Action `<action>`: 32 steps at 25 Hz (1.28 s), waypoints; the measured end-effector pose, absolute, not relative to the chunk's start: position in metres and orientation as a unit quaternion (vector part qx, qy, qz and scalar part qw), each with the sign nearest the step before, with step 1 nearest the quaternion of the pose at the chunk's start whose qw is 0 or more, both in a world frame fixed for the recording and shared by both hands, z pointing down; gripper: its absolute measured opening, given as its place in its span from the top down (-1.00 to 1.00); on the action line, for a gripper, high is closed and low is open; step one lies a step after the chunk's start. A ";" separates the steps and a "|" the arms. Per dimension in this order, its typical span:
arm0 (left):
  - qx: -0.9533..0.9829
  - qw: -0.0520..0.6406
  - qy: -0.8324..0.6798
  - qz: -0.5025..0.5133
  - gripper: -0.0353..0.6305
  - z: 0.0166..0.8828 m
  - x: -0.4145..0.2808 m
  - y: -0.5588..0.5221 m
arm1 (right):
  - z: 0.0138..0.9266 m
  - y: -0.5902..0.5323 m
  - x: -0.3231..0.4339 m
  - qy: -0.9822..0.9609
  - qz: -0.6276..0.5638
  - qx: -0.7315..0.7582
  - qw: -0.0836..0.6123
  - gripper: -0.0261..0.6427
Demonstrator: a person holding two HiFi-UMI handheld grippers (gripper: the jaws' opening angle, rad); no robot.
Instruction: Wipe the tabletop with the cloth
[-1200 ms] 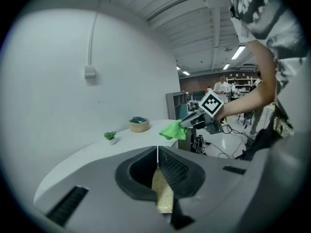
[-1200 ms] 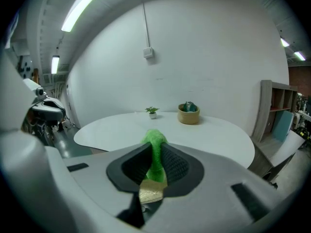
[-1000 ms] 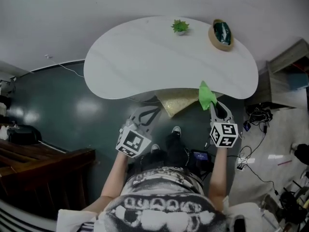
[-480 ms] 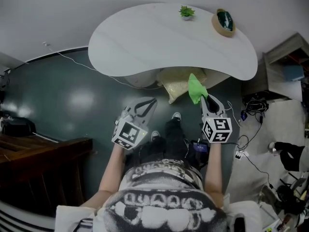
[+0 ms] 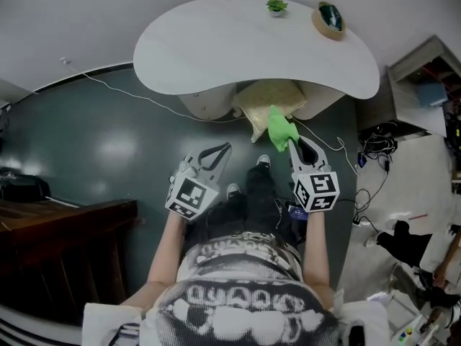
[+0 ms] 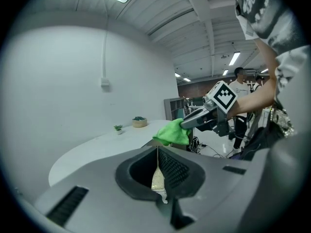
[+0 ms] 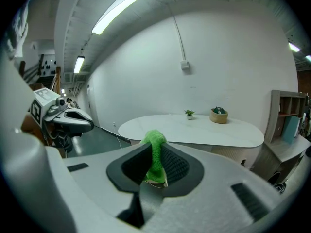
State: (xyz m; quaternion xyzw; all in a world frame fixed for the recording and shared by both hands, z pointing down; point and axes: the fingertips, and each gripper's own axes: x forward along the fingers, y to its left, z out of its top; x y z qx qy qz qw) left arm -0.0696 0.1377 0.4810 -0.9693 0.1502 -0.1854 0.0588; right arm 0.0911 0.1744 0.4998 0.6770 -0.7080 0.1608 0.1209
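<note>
The person is standing back from the table [image 5: 216, 49], with both grippers held out over the dark floor [image 5: 108, 150] and neither one reaching the tabletop. The right gripper [image 5: 295, 146] is clamping the green cloth [image 5: 279, 127] between its jaws, and the bunched cloth is sticking out past the tips toward the table's near edge. The cloth is hanging in the air, apart from the tabletop and short of it. The left gripper [image 5: 220, 152] is pointing the same way with its jaws pressed together on nothing; its own view shows only a thin seam between them.

The table is lying straight ahead of the right gripper, its long axis running across the person's front. A small plant [image 5: 276, 6] and a bowl [image 5: 329, 19] are sitting near the far edge toward the right end, leaving most of the top bare. Wiping does not appear to be under way yet. Since the right gripper is carrying the cloth and sitting slightly nearer the table, the coming move probably calls for bringing it forward and down onto the near edge.
</note>
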 end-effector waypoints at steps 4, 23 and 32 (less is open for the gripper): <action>-0.970 0.062 0.154 -0.178 0.88 0.479 -0.082 0.146 | 0.495 0.183 0.070 -0.717 0.149 0.669 0.125 0.74; -0.968 0.064 0.181 -0.162 0.88 0.476 -0.103 0.166 | 0.488 0.193 0.035 -0.749 0.117 0.636 0.145 0.75; -0.969 0.068 0.170 -0.165 0.88 0.476 -0.091 0.170 | 0.491 0.195 0.044 -0.749 0.120 0.636 0.145 0.75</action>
